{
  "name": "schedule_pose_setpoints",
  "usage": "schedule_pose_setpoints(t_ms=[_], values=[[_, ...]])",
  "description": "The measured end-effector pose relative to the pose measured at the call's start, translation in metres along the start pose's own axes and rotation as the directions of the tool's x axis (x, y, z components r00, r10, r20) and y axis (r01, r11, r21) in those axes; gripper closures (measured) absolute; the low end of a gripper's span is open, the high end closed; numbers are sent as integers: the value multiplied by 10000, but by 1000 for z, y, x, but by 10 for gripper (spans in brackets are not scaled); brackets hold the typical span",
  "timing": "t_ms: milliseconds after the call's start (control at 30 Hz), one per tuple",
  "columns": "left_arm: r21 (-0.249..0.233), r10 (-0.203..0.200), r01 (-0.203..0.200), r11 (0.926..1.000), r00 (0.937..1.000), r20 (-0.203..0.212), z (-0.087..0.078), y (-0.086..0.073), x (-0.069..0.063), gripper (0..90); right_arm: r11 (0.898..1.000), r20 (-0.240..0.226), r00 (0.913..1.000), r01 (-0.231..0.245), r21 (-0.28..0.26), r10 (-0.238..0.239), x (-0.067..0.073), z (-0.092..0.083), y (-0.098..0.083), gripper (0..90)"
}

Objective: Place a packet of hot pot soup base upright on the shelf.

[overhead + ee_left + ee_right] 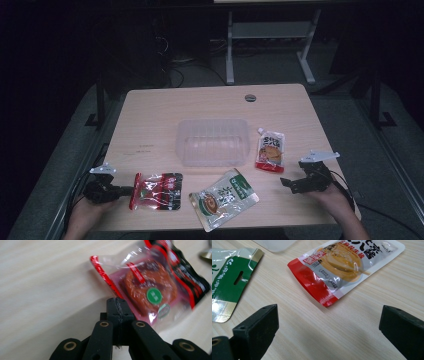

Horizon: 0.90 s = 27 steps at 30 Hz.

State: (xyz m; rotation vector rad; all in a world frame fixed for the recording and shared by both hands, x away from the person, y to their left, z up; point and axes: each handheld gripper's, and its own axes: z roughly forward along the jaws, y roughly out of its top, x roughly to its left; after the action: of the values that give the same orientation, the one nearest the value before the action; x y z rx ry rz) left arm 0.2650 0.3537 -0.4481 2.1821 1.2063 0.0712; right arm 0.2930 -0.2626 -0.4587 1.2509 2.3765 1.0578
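Observation:
A red and black snack packet (156,191) (150,287) with a clear window lies near the table's front left. My left gripper (127,190) (117,301) is shut, its tip at the packet's left edge; I cannot tell whether it pinches the film. A green and white pouch (223,198) (229,277) lies at the front centre. Right of the clear plastic container (212,121) lies a red, white and orange spouted pouch (270,150) (342,265). My right gripper (292,184) (329,315) stands open just in front of that pouch, with bare table between its jaws.
The container sits mid-table with nothing in it. A round cable hole (250,97) is near the far edge. Both hands rest at the wooden table's (150,115) front edge. Grey floor and a desk frame (230,45) lie beyond.

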Motion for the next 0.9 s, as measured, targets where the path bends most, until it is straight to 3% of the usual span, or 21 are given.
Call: schedule_pose_setpoints(t_ms=[133, 233, 400, 500, 633, 900], values=[[181, 171, -174, 9997, 9997, 156, 4, 2, -5, 897, 10000, -25, 10000, 13, -35, -13, 2, 0, 1, 24], [273, 358, -354, 9990, 9993, -141, 2, 4, -6, 897, 10000, -69, 10000, 52, -71, -53, 5, -1, 3, 24], [-590, 352, -365, 9976, 9991, -230, -10, 9, -10, 897, 9994, -314, 9991, 285, -205, -292, 13, -2, 8, 25], [-638, 694, -711, 9954, 9972, -275, -9, 14, -16, 897, 9984, -532, 9974, 474, -295, -489, 23, -3, 13, 25], [-543, 961, -974, 9938, 9950, -258, -1, 18, -19, 897, 9949, -905, 9912, 941, -367, -971, 38, -3, 20, 25], [-303, 1043, -1053, 9940, 9940, -317, 5, 16, -15, 898, 9869, -1741, 9718, 1511, -571, -1588, 67, 6, 38, 25]])
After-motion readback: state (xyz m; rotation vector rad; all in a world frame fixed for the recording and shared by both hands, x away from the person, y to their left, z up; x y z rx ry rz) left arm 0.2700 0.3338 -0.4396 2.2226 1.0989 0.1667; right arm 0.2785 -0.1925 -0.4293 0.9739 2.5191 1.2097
